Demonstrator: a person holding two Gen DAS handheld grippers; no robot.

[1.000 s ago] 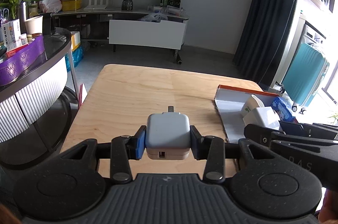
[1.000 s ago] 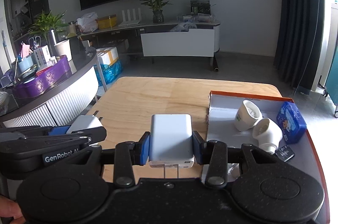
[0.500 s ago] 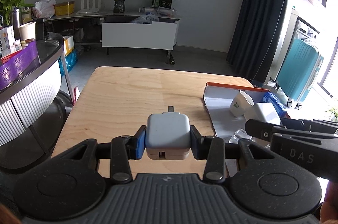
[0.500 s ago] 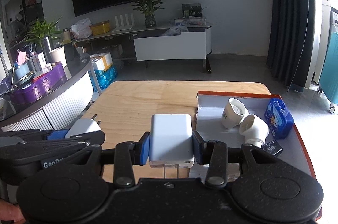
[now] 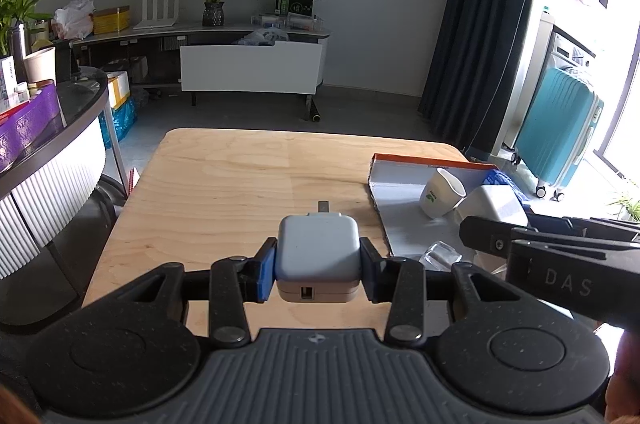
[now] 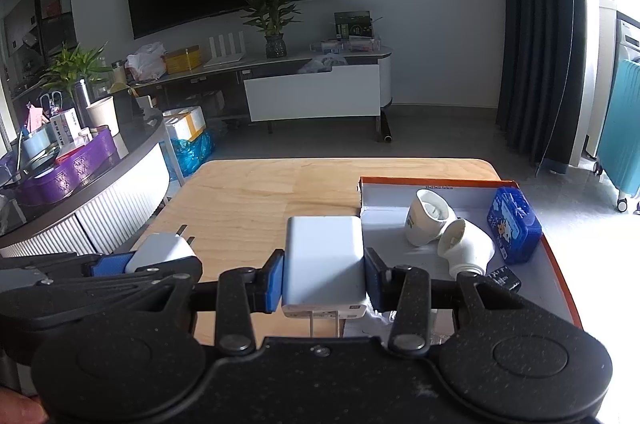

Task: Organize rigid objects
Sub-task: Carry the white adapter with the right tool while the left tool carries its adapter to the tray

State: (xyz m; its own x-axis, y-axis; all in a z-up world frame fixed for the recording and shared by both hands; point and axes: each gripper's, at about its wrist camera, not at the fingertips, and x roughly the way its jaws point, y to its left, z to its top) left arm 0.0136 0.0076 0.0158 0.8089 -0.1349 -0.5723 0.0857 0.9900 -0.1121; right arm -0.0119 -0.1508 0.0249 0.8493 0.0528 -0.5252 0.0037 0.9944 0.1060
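Note:
My left gripper [image 5: 318,270] is shut on a small grey USB charger [image 5: 318,252], held above the wooden table [image 5: 240,183]. My right gripper [image 6: 325,278] is shut on a larger white power adapter [image 6: 325,262], prongs toward me, at the left edge of the orange-rimmed box lid [image 6: 552,256]. In the lid lie a white cup [image 6: 426,218], a white pipe elbow [image 6: 466,248], a blue box [image 6: 514,226] and a small black item [image 6: 505,278]. The left gripper and its charger [image 6: 160,250] show at the left of the right wrist view. The right gripper's body [image 5: 560,260] shows at the right of the left wrist view.
A clear plastic piece [image 5: 440,256] lies at the lid's near corner. A curved counter with a purple tray [image 5: 28,123] stands left of the table. A teal suitcase [image 5: 556,139] stands at the right. A TV cabinet [image 5: 252,67] is against the far wall.
Both grippers have drawn back and risen a little with their chargers still held; the table and box lid appear slightly farther away and more to the left.

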